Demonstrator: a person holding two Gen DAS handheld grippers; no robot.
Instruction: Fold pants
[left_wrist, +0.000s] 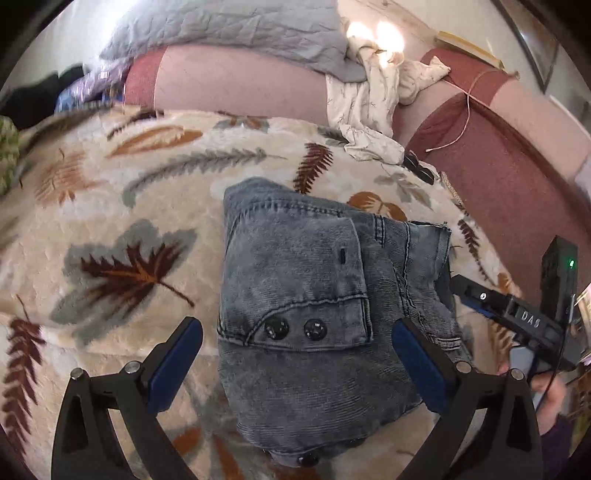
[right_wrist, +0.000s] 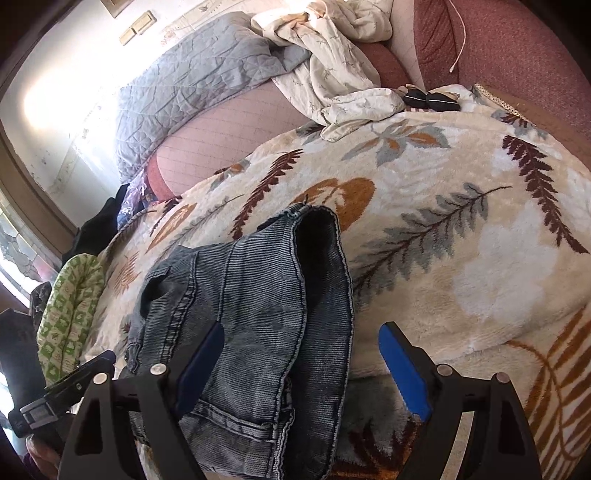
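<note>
On the blanket (left_wrist: 110, 206), toward its near edge, the pants (left_wrist: 314, 295) lie folded into a thick denim bundle, pocket side up. The left gripper (left_wrist: 295, 362) straddles the bundle with wide jaws, pads clear of the cloth. The right gripper (right_wrist: 303, 369) is wide too; the bundle's end lies between its jaws, unpinched. A good finish likely means pressing the layers flat and squaring the loose cuff edges before letting go, since the plush blanket gives underfoot. Beyond the blanket's far edge lie a grey quilt (left_wrist: 229, 29), a crumpled sheet (left_wrist: 369, 96) and a cable (left_wrist: 465, 110).
</note>
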